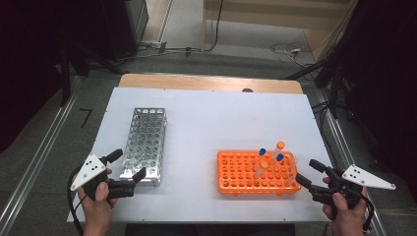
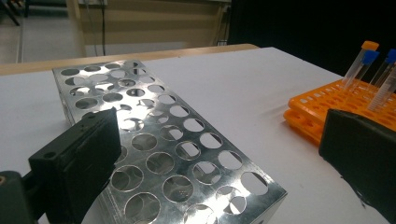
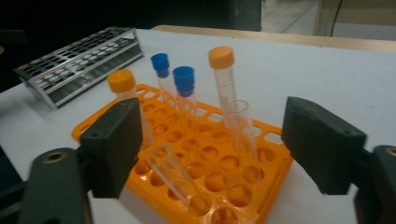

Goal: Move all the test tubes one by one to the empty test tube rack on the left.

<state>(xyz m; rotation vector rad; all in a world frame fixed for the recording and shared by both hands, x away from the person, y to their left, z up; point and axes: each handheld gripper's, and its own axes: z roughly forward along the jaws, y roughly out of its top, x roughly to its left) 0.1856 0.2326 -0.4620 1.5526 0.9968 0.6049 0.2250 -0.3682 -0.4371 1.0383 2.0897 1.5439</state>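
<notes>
Left hand (image 1: 97,201) in at 7 o'clock, fist wrapped round the handle, thumb up. Left gripper (image 1: 127,165) aimed toward 2 o'clock, jaws spread wide, grey plate (image 1: 88,170) tilted on top, cable looping back past the wrist. Right hand (image 1: 347,212) in at 5 o'clock, same fist grip. Right gripper (image 1: 310,172) aimed toward 10 o'clock, jaws likewise wide apart, plate trailing off to 3 o'clock. Both held low, nothing between either pair of jaws.

Metal rack (image 1: 144,144) lies left on the table (image 1: 206,118); plastic rack (image 1: 241,173) right, tubes (image 1: 279,150) standing in its right end; grippers at near corners.
</notes>
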